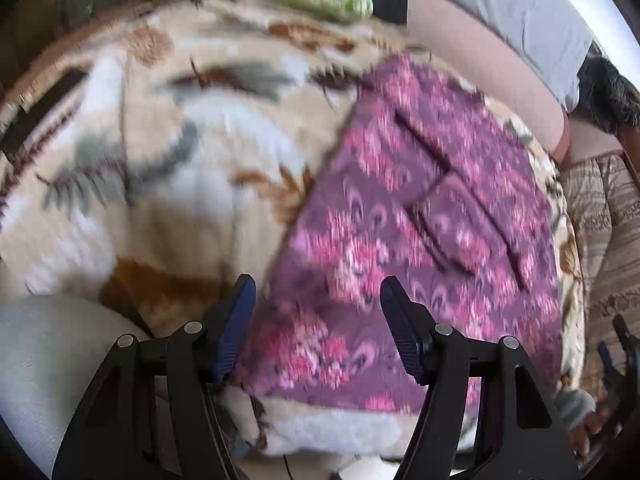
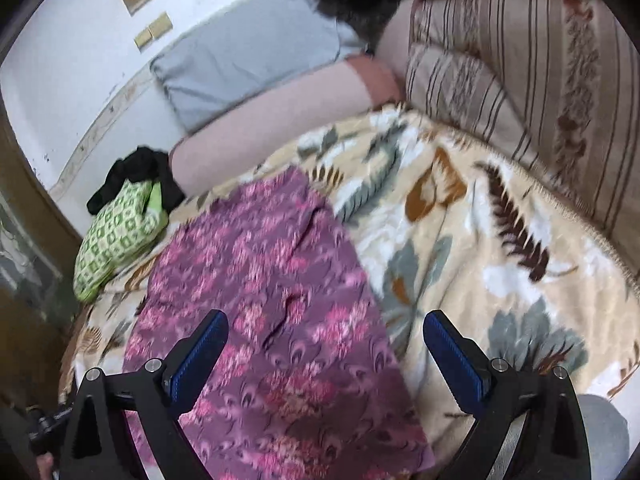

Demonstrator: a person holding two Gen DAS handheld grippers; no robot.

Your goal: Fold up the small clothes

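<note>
Purple floral garment point(image 1: 420, 216), thin and creased, flat on plush leaf-patterned blanket point(image 1: 192, 152); both tongs point(image 1: 318, 330) point(image 2: 326, 356) released, empty.

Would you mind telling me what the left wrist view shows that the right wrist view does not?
Only the left wrist view shows the folds on top of the purple floral garment and the open left gripper. Only the right wrist view shows the black cloth, the wall plaques and the open right gripper. Both show the garment, the leaf-print blanket, the green patterned cloth and the grey pillow.
</note>
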